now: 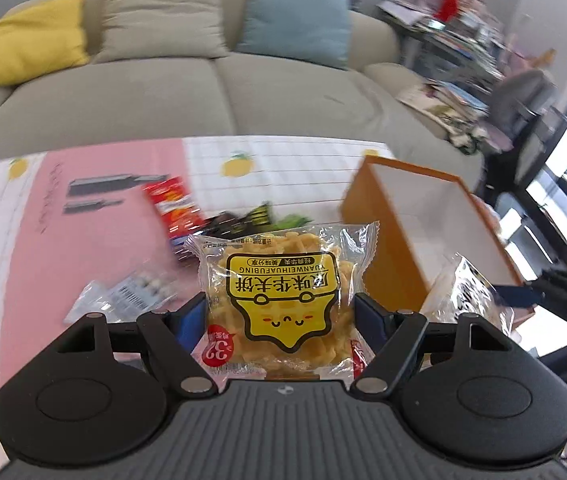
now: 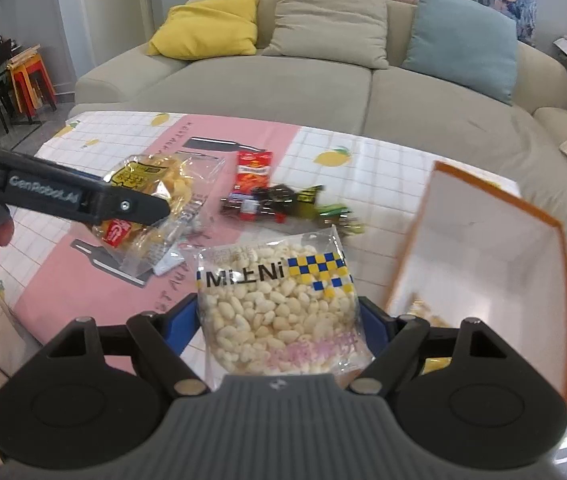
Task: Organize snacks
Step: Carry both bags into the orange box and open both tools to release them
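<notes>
My left gripper (image 1: 281, 312) is shut on a yellow waffle-cookie packet (image 1: 279, 296) and holds it above the table; it also shows in the right wrist view (image 2: 147, 196). My right gripper (image 2: 279, 316) is shut on a clear puffed-rice packet (image 2: 279, 304) marked MiLENi, held just left of the orange box (image 2: 483, 248). That packet shows in the left wrist view (image 1: 463, 292) beside the orange box (image 1: 403, 232). The box is open with a white inside and holds a snack at its bottom.
A red snack packet (image 2: 253, 170) and several small dark and green packets (image 2: 283, 202) lie mid-table on the pink and white cloth (image 2: 143, 300). A clear packet (image 1: 123, 296) lies at the left. A beige sofa (image 2: 323, 88) with cushions stands behind the table.
</notes>
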`<state>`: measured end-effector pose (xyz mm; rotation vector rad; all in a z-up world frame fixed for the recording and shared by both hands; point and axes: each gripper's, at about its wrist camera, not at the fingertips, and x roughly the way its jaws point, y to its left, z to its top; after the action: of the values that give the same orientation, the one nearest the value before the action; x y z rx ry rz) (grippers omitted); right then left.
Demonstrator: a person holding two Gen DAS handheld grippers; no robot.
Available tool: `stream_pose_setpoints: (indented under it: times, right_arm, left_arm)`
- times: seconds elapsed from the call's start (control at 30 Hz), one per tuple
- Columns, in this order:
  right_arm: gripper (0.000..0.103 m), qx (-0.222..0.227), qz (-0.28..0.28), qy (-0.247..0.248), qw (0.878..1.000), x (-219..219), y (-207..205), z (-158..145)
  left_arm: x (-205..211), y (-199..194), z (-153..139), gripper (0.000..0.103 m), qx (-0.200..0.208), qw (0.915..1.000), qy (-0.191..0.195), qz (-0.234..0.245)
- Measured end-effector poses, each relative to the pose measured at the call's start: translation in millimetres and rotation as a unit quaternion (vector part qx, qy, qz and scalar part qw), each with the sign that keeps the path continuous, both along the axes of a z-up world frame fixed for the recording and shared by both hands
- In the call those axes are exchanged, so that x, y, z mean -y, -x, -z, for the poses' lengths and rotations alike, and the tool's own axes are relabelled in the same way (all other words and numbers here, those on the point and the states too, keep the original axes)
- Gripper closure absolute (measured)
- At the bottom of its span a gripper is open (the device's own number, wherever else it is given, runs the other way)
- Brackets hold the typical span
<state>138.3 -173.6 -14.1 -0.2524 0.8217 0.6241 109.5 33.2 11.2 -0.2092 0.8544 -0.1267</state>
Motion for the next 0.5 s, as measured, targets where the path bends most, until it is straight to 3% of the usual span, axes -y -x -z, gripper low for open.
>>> stream_pose_setpoints:
  times: [0.27,0.5]
  right_arm:
    - [0.024,0.000,0.020,0.041,0.999,57.5,-25.1,-20.9]
    - [0.024,-0.013,0.027,0.094,0.995,100.7,-68.8,-17.5]
  left_arm:
    - [60.4,-36.4,-21.4,0.015,0.020,0.9949,-0.022,0.097]
    - [120.8,-78.6,-24.1,0.015,0.021,0.9772,-0.055,0.204]
